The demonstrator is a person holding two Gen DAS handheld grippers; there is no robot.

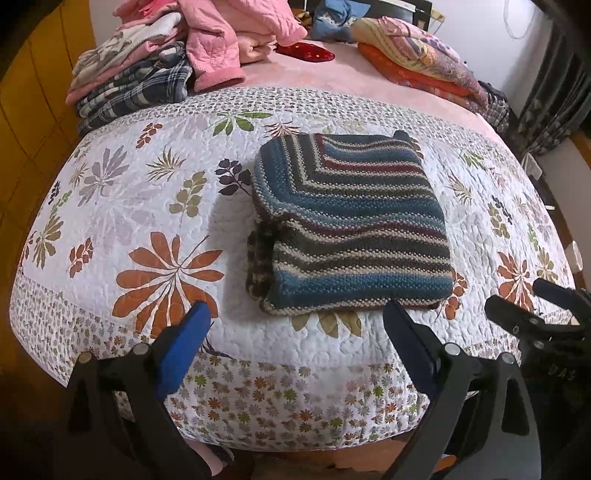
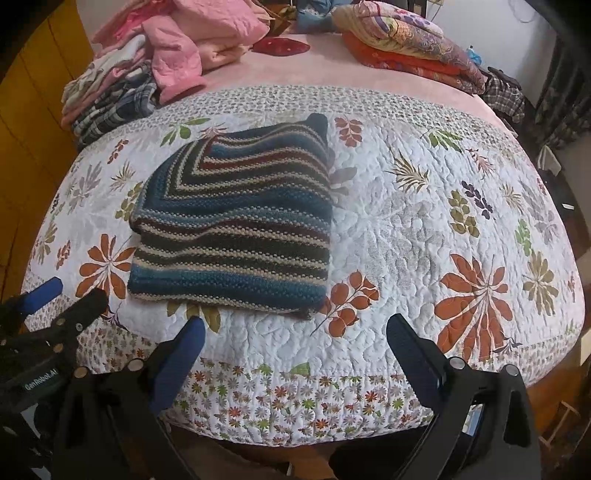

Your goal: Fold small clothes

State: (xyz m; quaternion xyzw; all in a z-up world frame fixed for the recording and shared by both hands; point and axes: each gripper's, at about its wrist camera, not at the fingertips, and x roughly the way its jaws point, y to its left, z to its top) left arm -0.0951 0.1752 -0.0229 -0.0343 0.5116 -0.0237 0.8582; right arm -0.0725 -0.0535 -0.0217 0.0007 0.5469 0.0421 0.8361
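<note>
Two hand-held grippers hang over the near edge of a bed, the left gripper (image 1: 295, 317) and the right gripper (image 2: 295, 332) each with blue-padded fingers spread wide and nothing between them; on the left gripper's black body, seen at the lower left of the right wrist view, white lettering reads "GenRobot.AI", while partial letters on the right gripper's body in the left wrist view are too cut off to read. Just beyond the fingertips a striped knit sweater (image 1: 351, 225) in blue, cream, dark red and grey lies folded into a neat square on a white floral quilt (image 1: 147, 206), touching neither gripper. Farther back, on a pink bedsheet (image 1: 332, 74), a stack of folded clothes (image 1: 129, 77) topped by a pink quilted jacket (image 1: 236, 33) sits at left, a small red item (image 1: 306, 51) at centre, and folded patterned blankets (image 1: 417, 62) at right
</note>
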